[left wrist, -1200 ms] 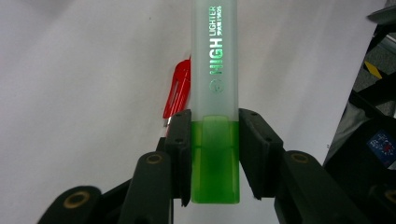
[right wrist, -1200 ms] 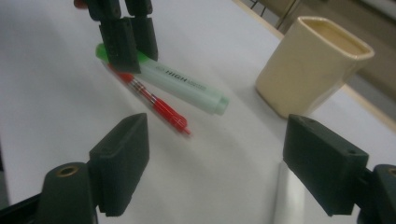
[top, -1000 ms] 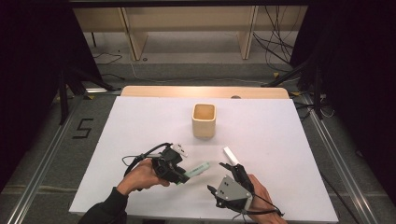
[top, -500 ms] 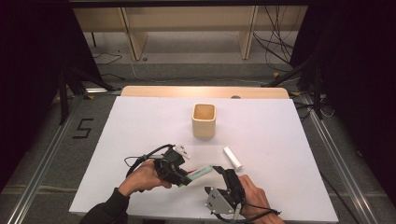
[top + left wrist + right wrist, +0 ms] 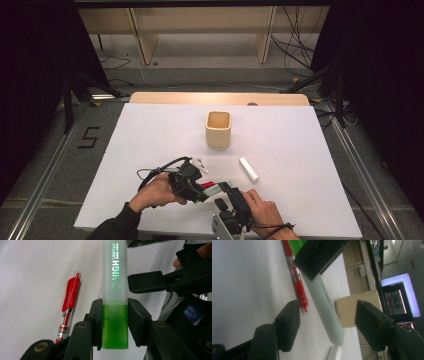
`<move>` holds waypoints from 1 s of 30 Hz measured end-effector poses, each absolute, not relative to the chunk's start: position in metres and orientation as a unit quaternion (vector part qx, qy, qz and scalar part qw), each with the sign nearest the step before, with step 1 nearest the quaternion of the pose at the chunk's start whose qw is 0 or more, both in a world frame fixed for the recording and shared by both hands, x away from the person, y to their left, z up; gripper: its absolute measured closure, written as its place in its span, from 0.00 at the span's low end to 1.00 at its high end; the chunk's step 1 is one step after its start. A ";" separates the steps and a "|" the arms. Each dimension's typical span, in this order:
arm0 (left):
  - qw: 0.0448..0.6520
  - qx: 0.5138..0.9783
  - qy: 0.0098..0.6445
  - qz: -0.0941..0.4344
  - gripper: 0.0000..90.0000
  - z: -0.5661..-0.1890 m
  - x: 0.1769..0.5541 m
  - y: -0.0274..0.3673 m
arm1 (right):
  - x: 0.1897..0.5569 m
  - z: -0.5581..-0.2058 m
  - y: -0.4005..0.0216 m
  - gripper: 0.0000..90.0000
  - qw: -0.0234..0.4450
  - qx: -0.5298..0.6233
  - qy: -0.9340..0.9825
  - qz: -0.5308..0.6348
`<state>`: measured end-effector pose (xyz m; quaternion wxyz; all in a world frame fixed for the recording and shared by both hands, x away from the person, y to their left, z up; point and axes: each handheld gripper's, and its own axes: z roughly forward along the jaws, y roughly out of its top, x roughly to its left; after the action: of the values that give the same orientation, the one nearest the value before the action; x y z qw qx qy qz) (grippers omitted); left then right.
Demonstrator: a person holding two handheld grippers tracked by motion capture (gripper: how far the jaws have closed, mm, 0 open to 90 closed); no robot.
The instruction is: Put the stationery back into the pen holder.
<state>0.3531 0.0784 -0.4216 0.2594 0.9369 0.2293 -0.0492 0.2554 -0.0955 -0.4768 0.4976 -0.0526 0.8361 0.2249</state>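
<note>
My left gripper [image 5: 192,184] is matte black with a white tab at its 1 o'clock corner and a looping black cable. Brass-ringed screws dot its jaw links. My right gripper [image 5: 231,192] is black too; a dark sleeve [image 5: 112,227] covers my left forearm.

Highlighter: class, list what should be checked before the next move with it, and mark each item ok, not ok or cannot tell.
1. Left gripper jaws clamp the highlighter at its green end: ok.
2. Highlighter's pale end lies between the right gripper jaws: ok.
3. Right jaws pressing on it: not ok. They have just been closing, and gaps show on both sides.
4. Red pen clear of the right jaws: cannot tell. Its end lies close to one jaw.
5. Cup upright and apart from both grippers: ok.
</note>
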 end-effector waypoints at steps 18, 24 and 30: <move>0.254 0.938 0.226 -0.069 0.74 -0.422 0.350 0.073 | 0.254 -0.490 -0.088 0.69 0.534 -0.114 0.818 0.182; 0.250 0.939 0.224 -0.071 0.74 -0.423 0.350 0.072 | 0.253 -0.493 -0.087 0.76 0.537 -0.122 0.816 0.176; 0.249 0.939 0.225 -0.074 0.74 -0.424 0.351 0.072 | 0.253 -0.495 -0.086 0.81 0.542 -0.142 0.812 0.166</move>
<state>0.3506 0.0718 -0.4239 0.2492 0.9389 0.2253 -0.0745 0.2531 -0.0862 -0.4948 0.5417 -0.1421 0.8117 0.1658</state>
